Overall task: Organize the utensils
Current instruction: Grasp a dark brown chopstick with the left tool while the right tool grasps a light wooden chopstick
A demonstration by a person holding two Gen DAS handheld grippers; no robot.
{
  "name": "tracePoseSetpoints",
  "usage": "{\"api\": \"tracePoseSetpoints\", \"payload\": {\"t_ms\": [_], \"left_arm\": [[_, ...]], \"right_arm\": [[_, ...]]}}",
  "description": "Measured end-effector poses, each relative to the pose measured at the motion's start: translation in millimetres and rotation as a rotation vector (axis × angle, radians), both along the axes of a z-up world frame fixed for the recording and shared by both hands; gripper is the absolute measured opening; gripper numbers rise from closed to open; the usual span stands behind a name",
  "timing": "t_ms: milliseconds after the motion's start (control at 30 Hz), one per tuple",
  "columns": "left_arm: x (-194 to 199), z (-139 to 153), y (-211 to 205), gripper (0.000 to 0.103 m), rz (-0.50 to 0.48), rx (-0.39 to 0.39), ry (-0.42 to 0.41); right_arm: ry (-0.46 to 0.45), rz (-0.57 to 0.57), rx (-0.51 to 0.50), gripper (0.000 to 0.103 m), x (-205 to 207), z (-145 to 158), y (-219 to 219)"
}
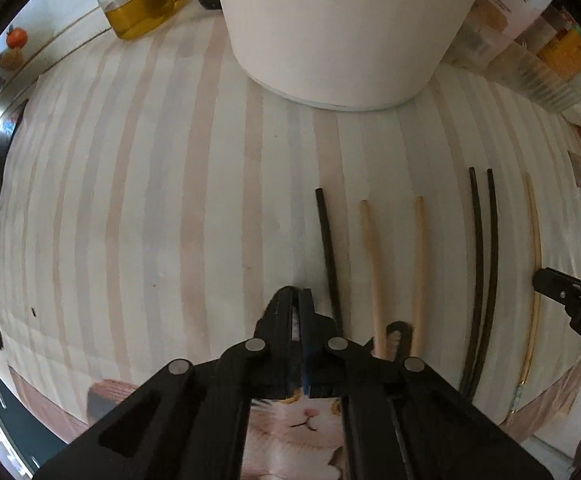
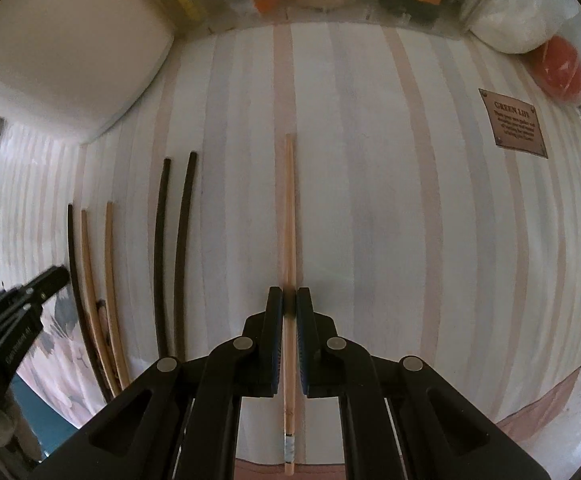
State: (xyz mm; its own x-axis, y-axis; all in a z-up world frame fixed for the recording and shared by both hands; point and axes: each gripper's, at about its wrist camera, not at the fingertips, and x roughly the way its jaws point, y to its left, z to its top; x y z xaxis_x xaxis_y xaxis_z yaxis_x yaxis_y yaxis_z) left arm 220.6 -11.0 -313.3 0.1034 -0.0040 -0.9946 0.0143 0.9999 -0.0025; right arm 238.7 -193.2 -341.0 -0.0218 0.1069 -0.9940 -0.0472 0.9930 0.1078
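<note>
From the left wrist, the left gripper is hovering with jaws pressed together on nothing, just beside a single black chopstick. From the right wrist, the right gripper is clamping a light wooden chopstick — lying flat on the striped board.

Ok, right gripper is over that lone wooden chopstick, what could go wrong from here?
1. The right gripper straddles the lone wooden chopstick near its lower part, not its middle; if lifted there, the long far end may droop or swing.
2. The pair of black chopsticks lies just to its left; a sideways drift could knock them out of line.
3. The left gripper sits shut close to the single black chopstick and could nudge it.
</note>
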Motion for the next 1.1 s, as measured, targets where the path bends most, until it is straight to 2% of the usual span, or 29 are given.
{"api": "tracePoseSetpoints", "payload": {"t_ms": [167, 200, 300, 367, 433, 500, 567, 667, 700, 733, 767, 800, 1000, 1100], "left_arm": [[-4, 1, 16, 0.001, 0.004, 0.005, 0.013], [-2, 1, 19, 0.001, 0.011, -0.011, 0.019], [8, 5, 33, 0.004, 0.055, -0.129, 0.020], [14, 7, 31, 0.008, 0.061, -0.179, 0.024], [19, 6, 28, 0.021, 0.054, -0.187, 0.029], [23, 0, 25, 0.025, 0.041, -0.155, 0.041], [23, -3, 14, 0.025, 0.022, -0.134, 0.040], [23, -3, -1, 0.025, -0.035, -0.040, 0.016], [23, -4, -7, 0.023, -0.050, -0.015, 0.007], [23, -3, -11, 0.014, -0.066, 0.001, -0.006], [24, -2, -15, 0.005, -0.079, -0.005, -0.010], [21, -2, -22, 0.004, -0.089, 0.002, -0.011], [20, 0, -32, 0.003, -0.118, 0.019, -0.008], [-11, 1, -32, 0.003, -0.112, 0.018, -0.005]], "right_arm": [[0.027, 0.018, 0.014, 0.007, -6, -4, 14], [0.029, 0.012, 0.015, 0.007, -5, -4, 14], [0.046, -0.032, 0.040, 0.007, 0, -6, 10], [0.049, -0.052, 0.046, 0.007, 4, -7, 8], [0.051, -0.061, 0.046, 0.007, 8, -7, 7], [0.049, -0.063, 0.044, 0.007, 12, -6, 3], [0.046, -0.062, 0.037, 0.007, 13, -6, 4], [0.038, -0.057, 0.026, 0.007, 12, -10, 0], [0.036, -0.054, 0.018, 0.007, 12, -10, 2], [0.034, -0.051, 0.011, 0.007, 11, -10, 7], [0.032, -0.048, 0.006, 0.007, 11, -12, 10], [0.030, -0.046, 0.003, 0.007, 12, -13, 14], [0.026, -0.018, -0.012, 0.007, 5, -16, 29], [0.025, 0.020, -0.025, 0.007, 1, -13, 39]]}}
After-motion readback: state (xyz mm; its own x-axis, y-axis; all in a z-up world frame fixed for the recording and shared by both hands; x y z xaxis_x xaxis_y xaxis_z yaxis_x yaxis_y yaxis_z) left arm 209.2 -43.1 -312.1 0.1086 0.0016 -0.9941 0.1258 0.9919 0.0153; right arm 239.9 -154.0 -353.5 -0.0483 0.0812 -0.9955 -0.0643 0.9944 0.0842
